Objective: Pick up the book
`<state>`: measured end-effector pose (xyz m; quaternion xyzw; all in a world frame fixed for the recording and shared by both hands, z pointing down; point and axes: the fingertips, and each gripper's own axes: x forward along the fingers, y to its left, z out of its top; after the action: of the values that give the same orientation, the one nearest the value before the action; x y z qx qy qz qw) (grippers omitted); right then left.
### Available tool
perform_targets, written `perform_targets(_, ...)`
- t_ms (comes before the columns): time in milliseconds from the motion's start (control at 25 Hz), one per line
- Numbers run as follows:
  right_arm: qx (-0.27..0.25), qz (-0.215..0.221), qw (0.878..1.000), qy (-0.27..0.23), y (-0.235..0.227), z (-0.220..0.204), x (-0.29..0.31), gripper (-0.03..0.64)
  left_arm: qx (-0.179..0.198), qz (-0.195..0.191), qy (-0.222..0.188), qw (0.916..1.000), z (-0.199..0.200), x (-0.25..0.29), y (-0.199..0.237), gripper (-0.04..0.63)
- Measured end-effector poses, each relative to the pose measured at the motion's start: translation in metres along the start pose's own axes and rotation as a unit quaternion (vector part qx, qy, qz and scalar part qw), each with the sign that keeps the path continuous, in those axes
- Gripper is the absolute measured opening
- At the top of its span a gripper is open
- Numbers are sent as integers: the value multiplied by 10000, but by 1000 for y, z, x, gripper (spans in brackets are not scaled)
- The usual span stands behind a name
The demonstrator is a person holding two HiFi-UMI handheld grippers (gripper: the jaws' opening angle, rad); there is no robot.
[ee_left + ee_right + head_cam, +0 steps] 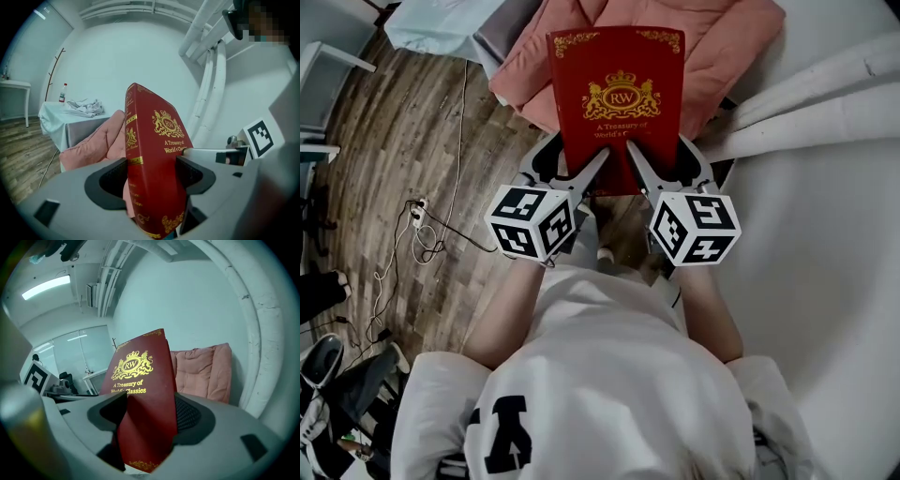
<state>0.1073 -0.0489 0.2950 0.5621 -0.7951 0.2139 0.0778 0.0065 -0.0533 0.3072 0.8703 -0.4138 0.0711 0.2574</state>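
Observation:
A red hardcover book [617,98] with gold lettering and a crest is held up in the air in front of me, cover facing up in the head view. My left gripper [598,167] is shut on its lower left edge, near the spine. My right gripper [636,157] is shut on its lower right edge. In the left gripper view the book [152,166] stands between the black pads [192,176]. In the right gripper view the book [143,399] is clamped the same way between the pads [187,416].
A pink cushioned chair [712,47] lies beyond and under the book. A table with a pale cloth [441,23] stands at the far left. Cables and a power strip [417,217] lie on the wooden floor. White pipes [825,94] run at the right.

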Motion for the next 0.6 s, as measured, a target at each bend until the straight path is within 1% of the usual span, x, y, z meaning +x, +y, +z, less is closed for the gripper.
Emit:
perform_targets(160, -36, 40, 10000, 49, 7, 7, -14, 324, -79, 60, 11, 10000, 5, -12, -11, 318)
perform_targets(480, 7, -9, 10000, -62, 17, 19, -30, 324, 34, -3, -92, 10000, 18, -28, -22, 318)
perform_targets(600, 13, 21, 10000, -43, 14, 17, -24, 324, 16, 32, -118, 9999, 16, -23, -17, 319)
